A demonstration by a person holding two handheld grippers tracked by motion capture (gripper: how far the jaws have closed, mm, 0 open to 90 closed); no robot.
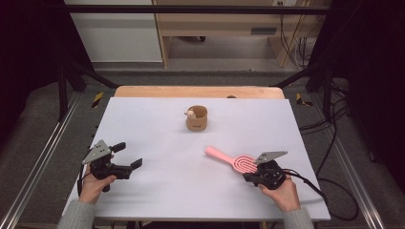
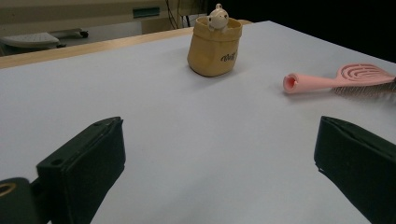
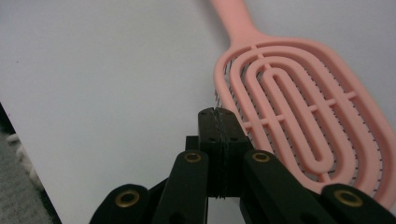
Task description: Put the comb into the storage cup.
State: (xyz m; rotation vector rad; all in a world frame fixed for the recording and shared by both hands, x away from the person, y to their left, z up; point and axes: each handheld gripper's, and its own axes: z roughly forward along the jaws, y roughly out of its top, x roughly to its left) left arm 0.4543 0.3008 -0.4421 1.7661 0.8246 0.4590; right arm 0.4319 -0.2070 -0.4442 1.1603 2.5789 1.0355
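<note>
Table: a white table top [image 1: 157, 138] is lying under the high view, with a person's hands and sleeves coming in from the bottom edge.
Hairbrush: a pink hairbrush [image 1: 234, 161] is lying flat near the right front of the table, its handle pointing toward the middle and its slotted head toward the person.
Right gripper: the right gripper [image 1: 248, 175] is resting at the near edge of the brush head, and its jaws are pressed together with nothing between them.
Left gripper: the left gripper [image 1: 128, 157] is sitting at the left front, well apart from the brush, with its jaws spread wide over bare table.
Cup: a tan cup [image 1: 197, 119] with a small pale figure at its rim is standing upright near the middle of the table, away from both hands.
Hidden: in the high view the grey plate and the gripper body are covering the near end of the brush head, so contact there is hard to judge.
Right gripper view: the shut jaw tips [image 3: 217, 116] are lying just beside the edge of the brush [image 3: 299, 112]; bristles are showing through the slots; the handle is cut off at the top.
Left gripper view: the open handle end of the brush [image 2: 327, 81] and dark lettering on the cup [image 2: 215, 49] are showing, the lettering too small to read.
</note>
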